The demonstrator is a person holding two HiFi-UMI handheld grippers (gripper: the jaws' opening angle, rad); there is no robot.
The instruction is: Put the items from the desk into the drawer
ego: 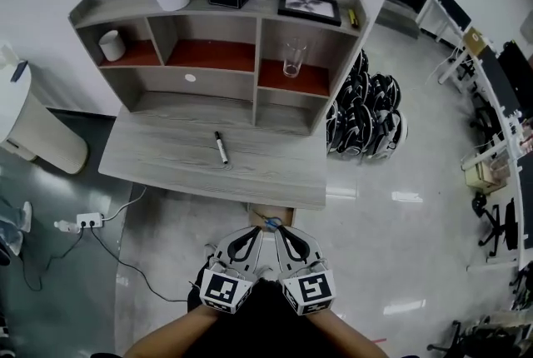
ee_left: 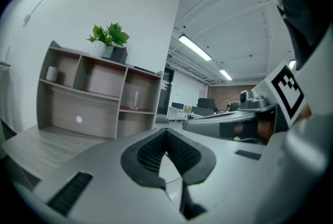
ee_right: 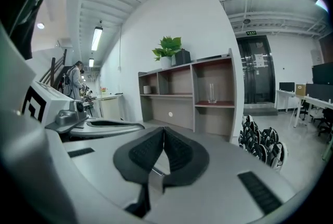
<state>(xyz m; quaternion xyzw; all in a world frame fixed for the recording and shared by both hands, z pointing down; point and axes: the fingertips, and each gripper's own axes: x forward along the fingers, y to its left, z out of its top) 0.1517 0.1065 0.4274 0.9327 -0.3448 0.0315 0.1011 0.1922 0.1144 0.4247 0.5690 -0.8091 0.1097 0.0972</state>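
We are holding the left gripper [ego: 250, 238] and right gripper [ego: 286, 236] closed, empty; past the desk's [ego: 166, 161] front edge the marker [ego: 221, 147] is lying front-to-back, nearer the left one.

Marker [ego: 221, 147] on the desk [ego: 275, 173] before the shelf unit [ego: 254, 22]; seemingly a glass [ego: 294, 58] in its right compartment.

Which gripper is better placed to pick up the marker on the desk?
Left, probably. The marker lies left of both; the left gripper sits nearer than the right gripper. Both are shut and empty.
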